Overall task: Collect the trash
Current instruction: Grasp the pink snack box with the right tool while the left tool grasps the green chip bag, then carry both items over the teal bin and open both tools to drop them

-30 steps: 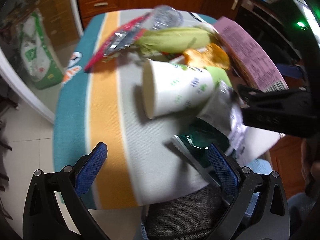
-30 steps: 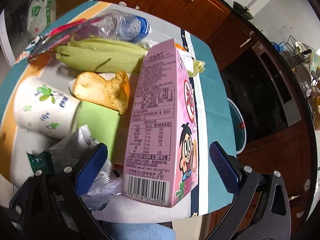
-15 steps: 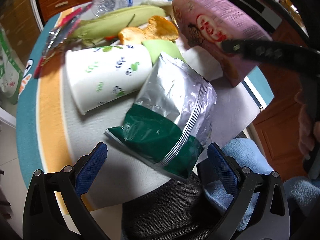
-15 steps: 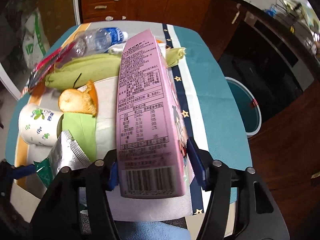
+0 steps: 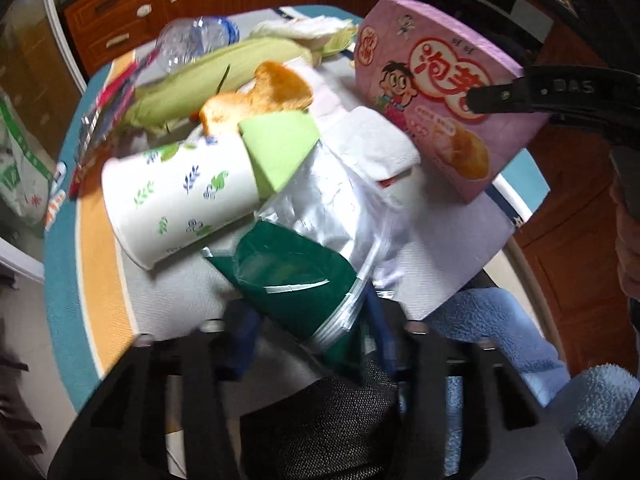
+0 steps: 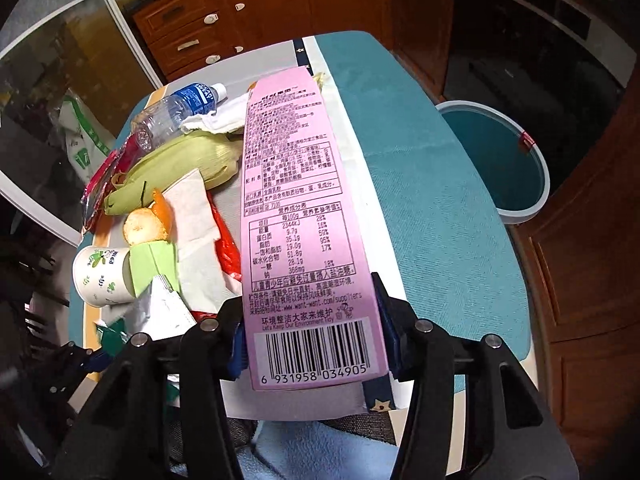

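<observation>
The right claw [image 6: 314,344] is squeezing tighter on the pink box [image 6: 300,216] between its jaws, the left claw [image 5: 308,336] is closing on the green and silver bag [image 5: 304,264], and next both probably go to the blue bin [image 6: 532,184] off to the right claw's right.

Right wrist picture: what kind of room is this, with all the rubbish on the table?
Most likely a home kitchen or dining corner. Wooden cabinets with drawers stand behind the table, a bin sits on the floor beside it, and food leftovers such as a corn cob lie on the tablecloth.
</observation>
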Action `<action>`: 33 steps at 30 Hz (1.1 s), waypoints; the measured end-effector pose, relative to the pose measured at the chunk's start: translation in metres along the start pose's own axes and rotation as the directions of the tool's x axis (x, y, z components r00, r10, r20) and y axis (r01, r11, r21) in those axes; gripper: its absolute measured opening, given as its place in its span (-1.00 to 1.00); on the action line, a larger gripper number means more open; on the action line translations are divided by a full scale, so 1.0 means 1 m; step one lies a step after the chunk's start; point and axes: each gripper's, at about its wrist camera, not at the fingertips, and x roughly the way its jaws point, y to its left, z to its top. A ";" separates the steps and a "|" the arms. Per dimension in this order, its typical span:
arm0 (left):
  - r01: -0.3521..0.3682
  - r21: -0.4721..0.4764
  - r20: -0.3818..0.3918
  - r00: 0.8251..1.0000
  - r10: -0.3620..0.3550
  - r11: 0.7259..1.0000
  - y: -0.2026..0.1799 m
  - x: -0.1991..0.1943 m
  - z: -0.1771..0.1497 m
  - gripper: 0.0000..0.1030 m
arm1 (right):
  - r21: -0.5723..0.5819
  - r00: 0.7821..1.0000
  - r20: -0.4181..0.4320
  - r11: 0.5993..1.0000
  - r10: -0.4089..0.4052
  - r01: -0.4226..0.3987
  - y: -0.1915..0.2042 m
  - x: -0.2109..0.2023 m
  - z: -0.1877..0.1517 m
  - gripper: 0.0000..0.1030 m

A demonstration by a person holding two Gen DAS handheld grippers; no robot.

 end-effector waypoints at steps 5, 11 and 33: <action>-0.014 0.004 0.039 0.999 0.014 1.000 -0.001 -0.026 0.011 -0.56 | 0.024 0.999 0.019 0.999 0.029 -0.030 -0.005 -0.005 -0.006 -0.14; -0.011 0.022 0.115 0.993 0.008 1.000 -0.005 -0.071 0.033 -0.56 | 0.037 0.991 0.093 0.994 0.101 -0.105 -0.017 -0.043 -0.002 -0.19; 0.183 0.239 -0.055 0.983 -0.175 0.954 -0.185 0.069 0.271 -0.55 | 0.318 0.982 0.137 0.944 -0.131 0.082 -0.233 -0.024 0.101 -0.19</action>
